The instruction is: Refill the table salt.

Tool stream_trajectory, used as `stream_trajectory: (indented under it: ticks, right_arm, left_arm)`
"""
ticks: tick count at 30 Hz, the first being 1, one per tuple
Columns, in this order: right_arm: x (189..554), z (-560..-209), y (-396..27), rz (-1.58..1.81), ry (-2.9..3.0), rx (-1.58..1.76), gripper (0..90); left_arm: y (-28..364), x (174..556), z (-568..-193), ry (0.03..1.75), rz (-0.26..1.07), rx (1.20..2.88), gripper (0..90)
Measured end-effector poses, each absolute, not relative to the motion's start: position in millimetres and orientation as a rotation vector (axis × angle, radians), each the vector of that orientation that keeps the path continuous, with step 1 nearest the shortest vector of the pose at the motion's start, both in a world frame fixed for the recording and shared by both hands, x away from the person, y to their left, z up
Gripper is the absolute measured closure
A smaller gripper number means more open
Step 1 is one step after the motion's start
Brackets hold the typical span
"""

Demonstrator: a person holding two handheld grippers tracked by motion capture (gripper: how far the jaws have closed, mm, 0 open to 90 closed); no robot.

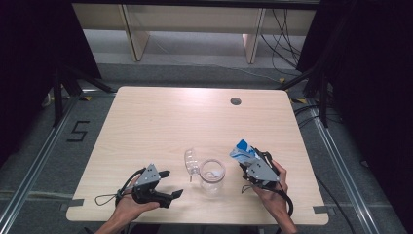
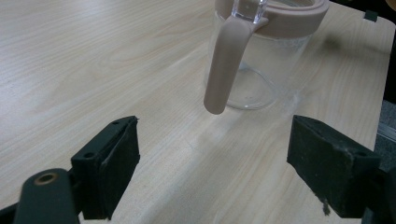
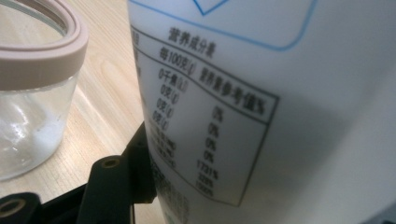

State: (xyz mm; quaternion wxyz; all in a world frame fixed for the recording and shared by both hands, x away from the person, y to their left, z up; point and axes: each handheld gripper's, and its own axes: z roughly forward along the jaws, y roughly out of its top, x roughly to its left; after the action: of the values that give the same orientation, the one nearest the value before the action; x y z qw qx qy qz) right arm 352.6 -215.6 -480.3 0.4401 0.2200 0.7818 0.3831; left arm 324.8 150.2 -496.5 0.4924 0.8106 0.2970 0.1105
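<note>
The clear jar [image 1: 213, 174] stands open on the table [image 1: 160, 122], its lid [image 1: 191, 162] hinged back on the far-left side. Just right of the jar, the right gripper [image 1: 249, 163] has its jaws clamped on a white-and-blue pouch [image 1: 242, 150]. Left of the jar, the left gripper [image 1: 170, 183] rests with jaws wide apart, empty, facing the jar's handle [image 2: 224, 70].

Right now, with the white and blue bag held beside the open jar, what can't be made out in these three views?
- Bag: right gripper view, its top and far side run past the frame; the lower table print is blurred.
- Right hand-held gripper: the bag hides one jaw in its own view.
- Jar: left gripper view, its mouth is cut by the top edge; what it holds is unclear.
- Jar lid: high view, too small for detail.
</note>
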Motion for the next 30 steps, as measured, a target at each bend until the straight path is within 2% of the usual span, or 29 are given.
stream_trajectory:
  ticks: [30]
  right_arm:
    - [360.9,-475.9,-214.7,0.920,1.928,0.409,42.6]
  left_arm:
    - [150.6,324.8,-495.4,0.720,0.269,1.973,16.2]
